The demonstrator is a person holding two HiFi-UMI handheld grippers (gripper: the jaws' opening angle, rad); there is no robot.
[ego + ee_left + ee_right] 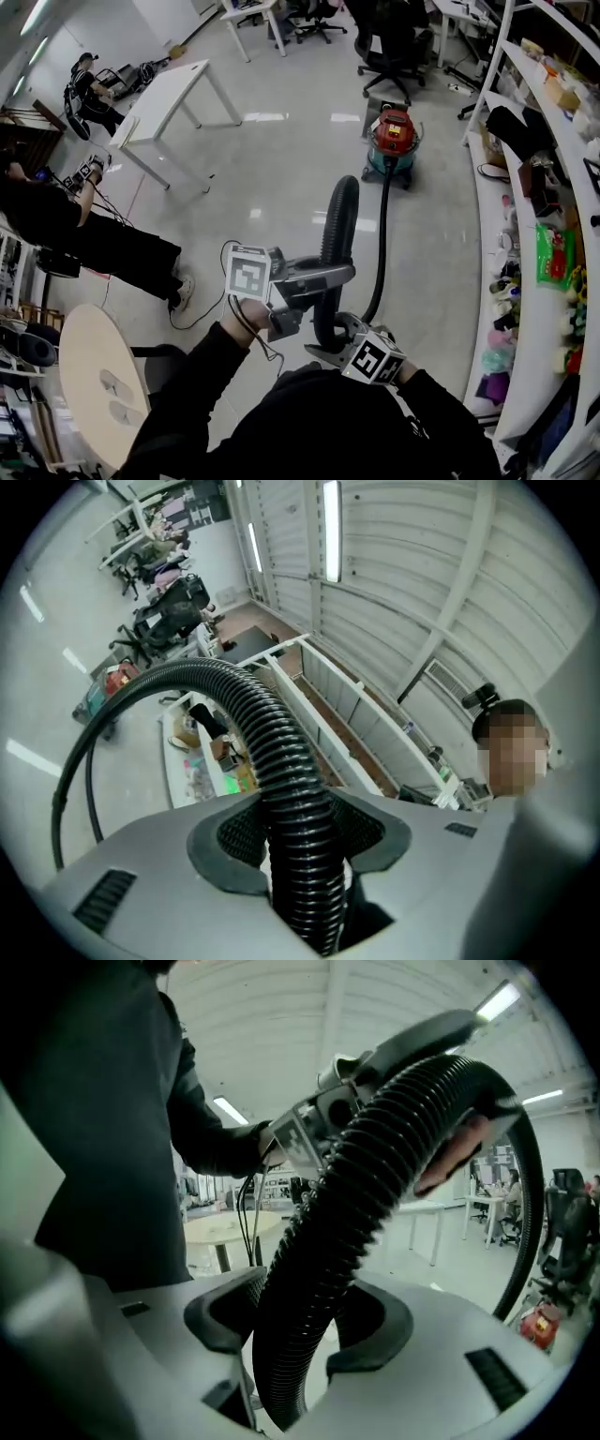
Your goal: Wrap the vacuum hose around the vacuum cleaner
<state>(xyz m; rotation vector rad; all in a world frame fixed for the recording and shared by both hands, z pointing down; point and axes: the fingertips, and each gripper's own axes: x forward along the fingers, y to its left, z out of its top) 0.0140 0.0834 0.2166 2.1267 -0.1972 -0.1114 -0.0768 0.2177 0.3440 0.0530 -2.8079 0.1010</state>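
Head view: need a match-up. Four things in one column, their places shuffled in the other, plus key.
Things:
1. vacuum hose
2. vacuum cleaner
3. round table
4. white rectangular table

Places:
A. on the floor at upper right, near the shelving
B. at the lower left edge of the picture
C. between the jaws of the left gripper and the right gripper
D. at upper left, far across the floor

Pairs: 1-C, 2-A, 3-B, 4-D
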